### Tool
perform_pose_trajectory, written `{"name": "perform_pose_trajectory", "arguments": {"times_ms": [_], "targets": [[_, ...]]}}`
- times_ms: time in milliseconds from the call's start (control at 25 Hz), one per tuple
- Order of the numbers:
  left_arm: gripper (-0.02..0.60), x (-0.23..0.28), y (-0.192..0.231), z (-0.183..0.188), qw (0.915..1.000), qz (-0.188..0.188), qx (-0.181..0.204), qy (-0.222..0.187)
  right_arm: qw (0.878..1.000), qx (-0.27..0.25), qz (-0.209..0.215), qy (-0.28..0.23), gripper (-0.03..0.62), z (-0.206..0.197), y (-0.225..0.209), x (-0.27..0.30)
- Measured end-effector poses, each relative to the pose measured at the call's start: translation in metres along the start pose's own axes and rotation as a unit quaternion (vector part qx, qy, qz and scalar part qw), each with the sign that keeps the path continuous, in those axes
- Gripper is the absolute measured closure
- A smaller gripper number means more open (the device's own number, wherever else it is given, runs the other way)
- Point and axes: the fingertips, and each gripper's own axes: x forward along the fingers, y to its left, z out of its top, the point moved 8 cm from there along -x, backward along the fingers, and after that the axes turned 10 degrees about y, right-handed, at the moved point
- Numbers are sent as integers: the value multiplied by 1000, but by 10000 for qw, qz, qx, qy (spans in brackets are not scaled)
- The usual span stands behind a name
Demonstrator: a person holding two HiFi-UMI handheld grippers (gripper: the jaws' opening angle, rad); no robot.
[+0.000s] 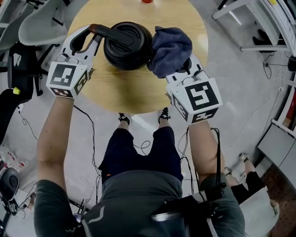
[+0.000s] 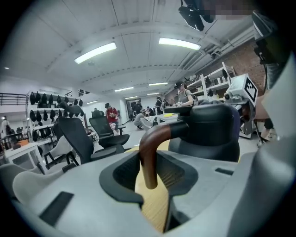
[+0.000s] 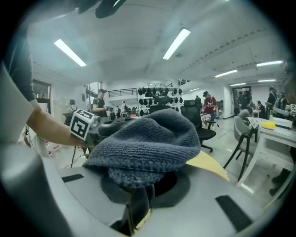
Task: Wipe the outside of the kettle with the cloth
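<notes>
A black kettle (image 1: 127,46) stands on the round wooden table (image 1: 125,95). Its curved brown-and-black handle (image 1: 108,33) points left and lies between the jaws of my left gripper (image 1: 90,40), which is shut on it. In the left gripper view the handle (image 2: 149,152) runs down between the jaws of the left gripper (image 2: 152,172), with the kettle (image 2: 210,134) just beyond. My right gripper (image 1: 184,69) is shut on a bunched blue-grey cloth (image 1: 170,50) that rests against the kettle's right side. The cloth (image 3: 148,143) fills the right gripper view and drapes over the right gripper (image 3: 142,187).
A red object (image 1: 147,1) sits at the table's far edge. Office chairs (image 1: 39,25) stand to the left and white table legs (image 1: 259,28) to the right. Cables lie on the floor around the person's feet (image 1: 124,118).
</notes>
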Motion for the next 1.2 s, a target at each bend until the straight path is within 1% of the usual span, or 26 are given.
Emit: {"name": "perform_pose_trajectory", "arguments": {"times_ms": [120,240,400,600,760,880,960,1000,1120,1200], "targets": [[472,4,4,2,9998,-208,58,-43,9999,28,-25,102,540,-8,2,4],[472,6,8,3,9991,-370,159,-101,9992,167,-37,351,540,-26,2,15],[472,8,9,2,9985,-455,222,-201,9967,251,-43,776,540,-54,4,36],[472,17,9,8,9978,-569,269,-190,9923,369,-19,1179,540,-77,-7,54],[474,26,15,10,9946,-909,378,-318,9868,214,56,1607,540,-97,-10,74],[474,32,19,12,9909,-1177,508,-416,9830,106,138,1826,540,-103,-12,81],[474,37,21,11,9874,-1393,573,-484,9841,135,138,1767,540,-98,-12,74],[472,38,22,11,9854,-1506,603,-522,9862,181,123,1641,540,-92,-13,67],[473,42,24,12,9796,-1783,656,-657,9946,241,38,1007,540,-61,-15,37],[474,46,24,15,9769,-1898,680,-707,9982,122,-50,582,540,-36,-15,18]]}}
